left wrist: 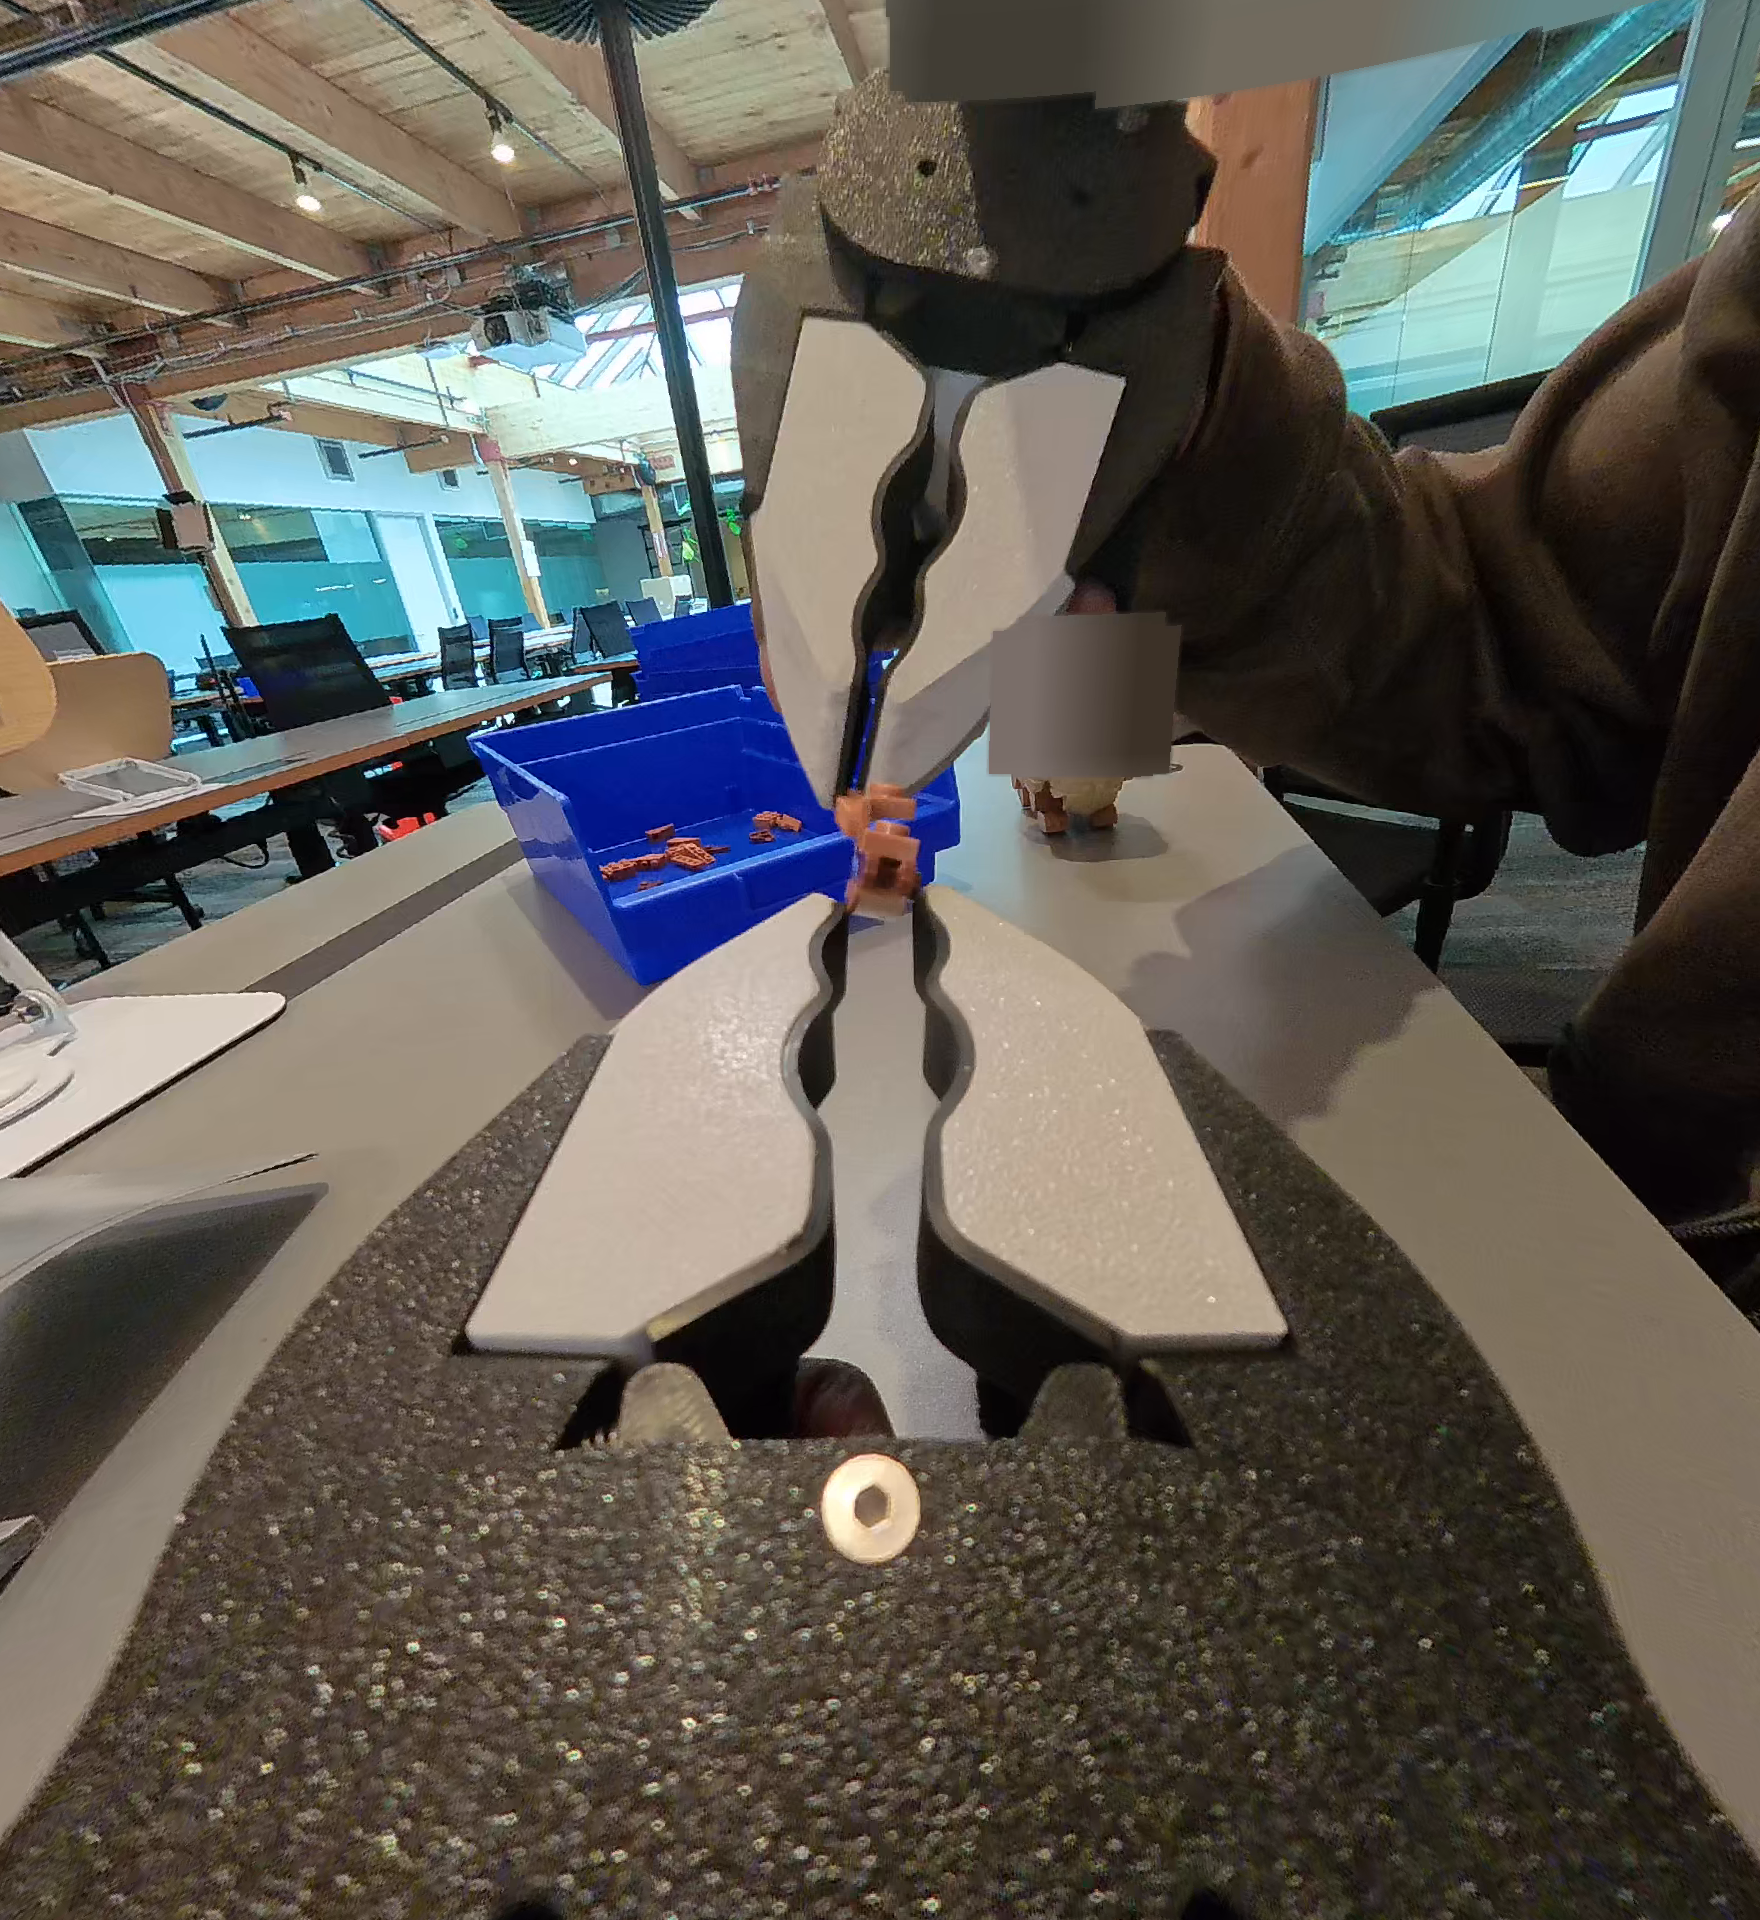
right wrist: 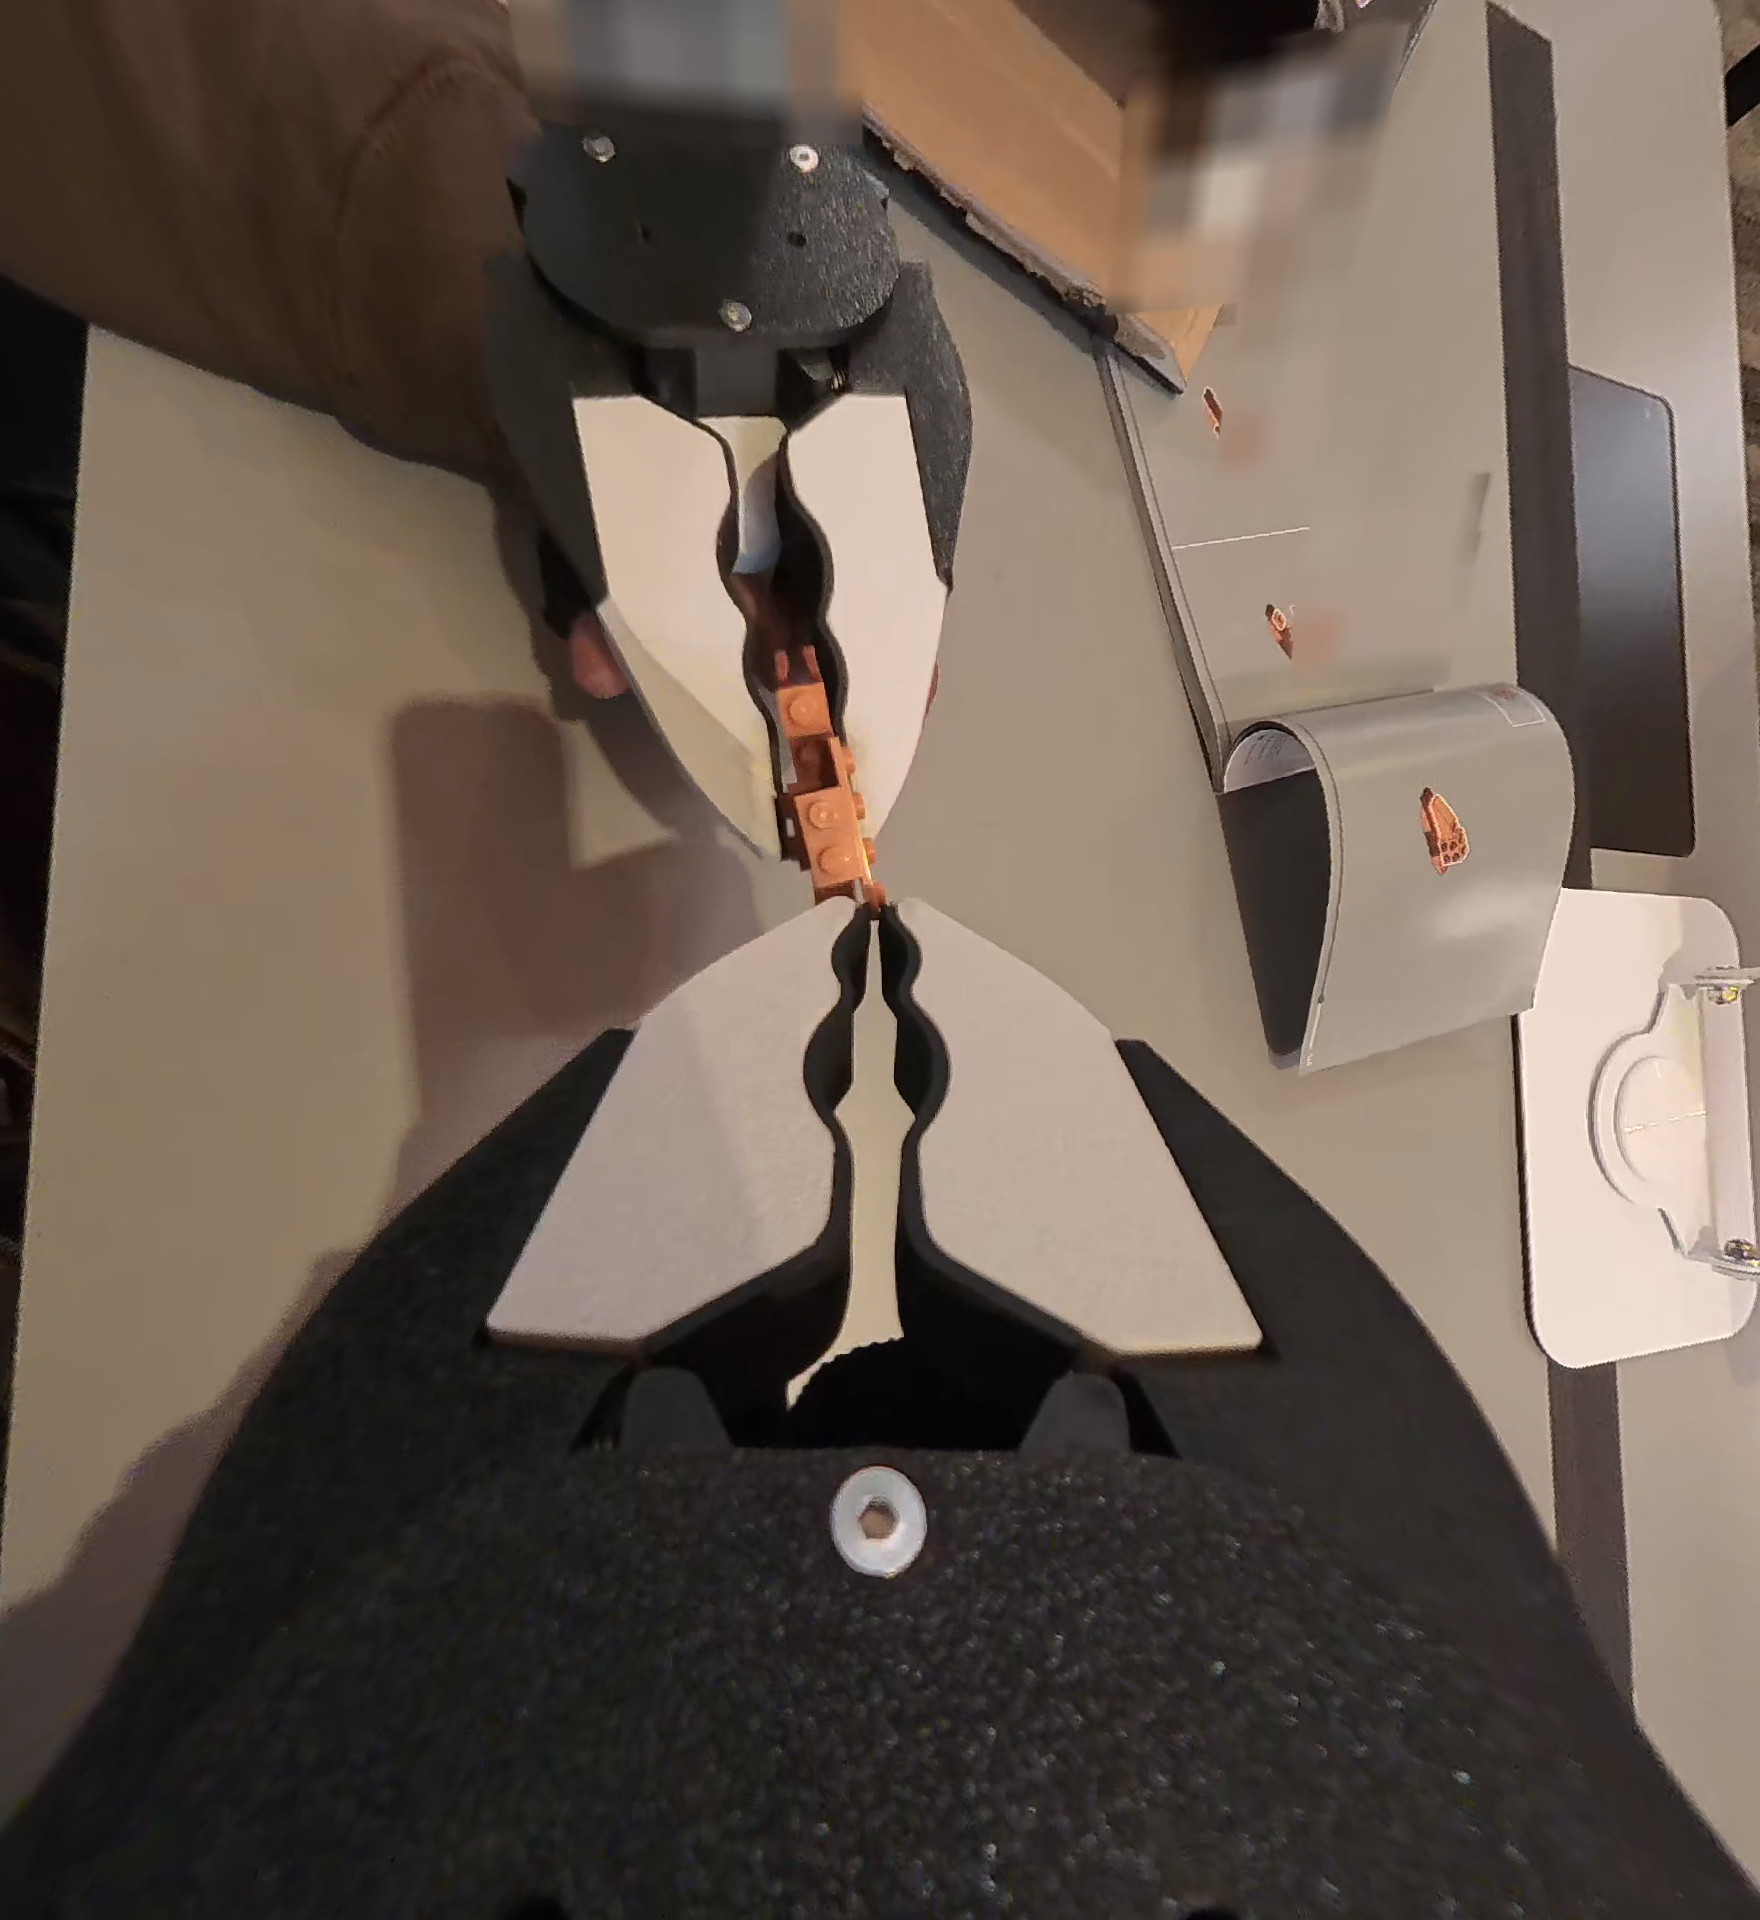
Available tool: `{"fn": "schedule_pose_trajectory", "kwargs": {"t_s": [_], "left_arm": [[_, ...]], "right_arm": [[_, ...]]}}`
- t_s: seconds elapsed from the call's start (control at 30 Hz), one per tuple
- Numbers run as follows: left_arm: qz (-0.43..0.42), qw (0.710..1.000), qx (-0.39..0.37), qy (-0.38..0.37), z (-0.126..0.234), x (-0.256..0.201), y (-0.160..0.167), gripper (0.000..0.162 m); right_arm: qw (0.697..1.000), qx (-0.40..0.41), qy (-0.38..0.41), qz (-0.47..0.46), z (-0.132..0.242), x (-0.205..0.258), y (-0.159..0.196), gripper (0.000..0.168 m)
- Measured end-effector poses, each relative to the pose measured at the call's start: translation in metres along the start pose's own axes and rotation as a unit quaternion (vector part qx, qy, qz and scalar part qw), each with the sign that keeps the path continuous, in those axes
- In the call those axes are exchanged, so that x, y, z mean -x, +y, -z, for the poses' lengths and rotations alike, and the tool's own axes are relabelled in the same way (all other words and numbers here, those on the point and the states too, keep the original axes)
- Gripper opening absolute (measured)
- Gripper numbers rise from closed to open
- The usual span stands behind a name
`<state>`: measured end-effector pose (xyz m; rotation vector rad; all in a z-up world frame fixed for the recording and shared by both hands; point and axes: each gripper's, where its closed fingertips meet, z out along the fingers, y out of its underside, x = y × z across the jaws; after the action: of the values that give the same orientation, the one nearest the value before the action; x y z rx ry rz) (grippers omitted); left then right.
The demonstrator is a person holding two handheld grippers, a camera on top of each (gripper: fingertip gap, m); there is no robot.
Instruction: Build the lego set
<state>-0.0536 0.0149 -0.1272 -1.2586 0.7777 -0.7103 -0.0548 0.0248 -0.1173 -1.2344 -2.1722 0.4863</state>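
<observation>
Open grey table (right wrist: 336, 644) all round, blue bin (left wrist: 585, 821) behind — left gripper (left wrist: 876, 909) and right gripper (right wrist: 874, 906) meet tip-to-tip, fingers pinching opposite ends of the brown lego assembly (right wrist: 822, 800) in mid-air.

The brown lego assembly (left wrist: 881, 847) is blurred in the left wrist view, and its lower end is hidden between the fingertips of the left gripper (left wrist: 876, 909). The loose brown pieces (left wrist: 694, 854) in the blue bin (left wrist: 564, 821) are too small for their shapes to be told. A small built figure (left wrist: 1068, 805) behind is partly covered by a mosaic patch. The instruction booklet (right wrist: 1375, 644) is cut short by a blur at its top.
</observation>
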Motion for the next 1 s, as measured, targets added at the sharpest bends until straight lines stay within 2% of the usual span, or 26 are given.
{"fn": "schedule_pose_trajectory", "kwargs": {"t_s": [1.0], "left_arm": [[-0.003,1.000,0.000,0.003,-0.0002,-0.0010,0.0005,0.012]], "right_arm": [[0.999,0.006,0.016,0.028,-0.0045,0.0037,-0.0056,0.002]]}}
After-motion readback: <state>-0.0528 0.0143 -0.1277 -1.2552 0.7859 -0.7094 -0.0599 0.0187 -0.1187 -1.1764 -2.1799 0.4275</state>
